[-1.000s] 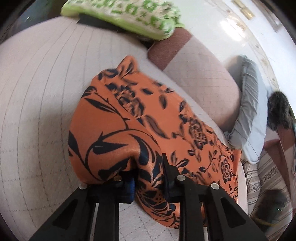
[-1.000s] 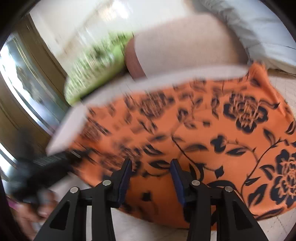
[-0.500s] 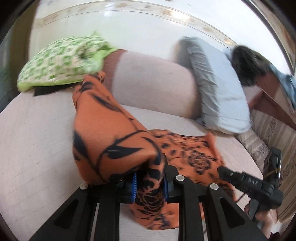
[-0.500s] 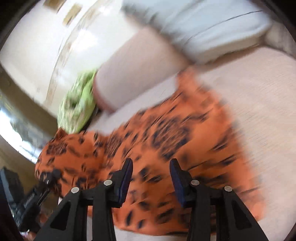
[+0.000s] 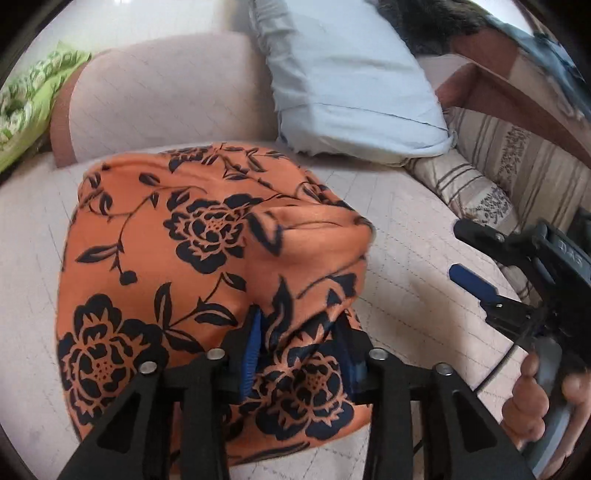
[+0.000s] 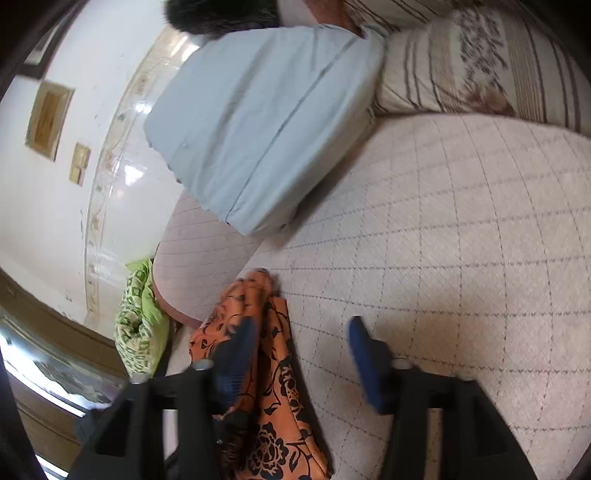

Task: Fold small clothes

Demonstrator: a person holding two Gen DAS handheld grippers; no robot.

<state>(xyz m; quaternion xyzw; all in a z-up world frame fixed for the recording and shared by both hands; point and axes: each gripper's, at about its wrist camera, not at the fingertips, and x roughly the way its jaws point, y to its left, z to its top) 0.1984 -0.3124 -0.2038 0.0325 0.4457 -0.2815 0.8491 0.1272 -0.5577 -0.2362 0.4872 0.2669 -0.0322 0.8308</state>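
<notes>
An orange garment with black flowers (image 5: 177,236) lies doubled over on the quilted bed (image 5: 406,295). A fold of it bulges up between the fingers of my left gripper (image 5: 300,350), whose jaws are opening; the blue pads stand apart from the cloth. In the left wrist view my right gripper (image 5: 469,254) hovers at the right, clear of the garment, with a hand (image 5: 528,398) on its handle. In the right wrist view the right gripper (image 6: 301,354) is opening over the bed; the garment (image 6: 273,369) lies bunched beside its left finger, and the pads do not press on it.
A light blue pillow (image 5: 347,85) and a pink bolster (image 5: 166,107) lean at the head of the bed. A green patterned cushion (image 5: 26,107) sits far left and a striped pillow (image 5: 498,166) at the right. A person's dark hair (image 6: 221,14) shows beyond the pillows.
Both grippers swung the lifted edge of the garment over onto itself, toward the pillows. Their jaws have widened; the right one has let go and now stands beside the cloth.
</notes>
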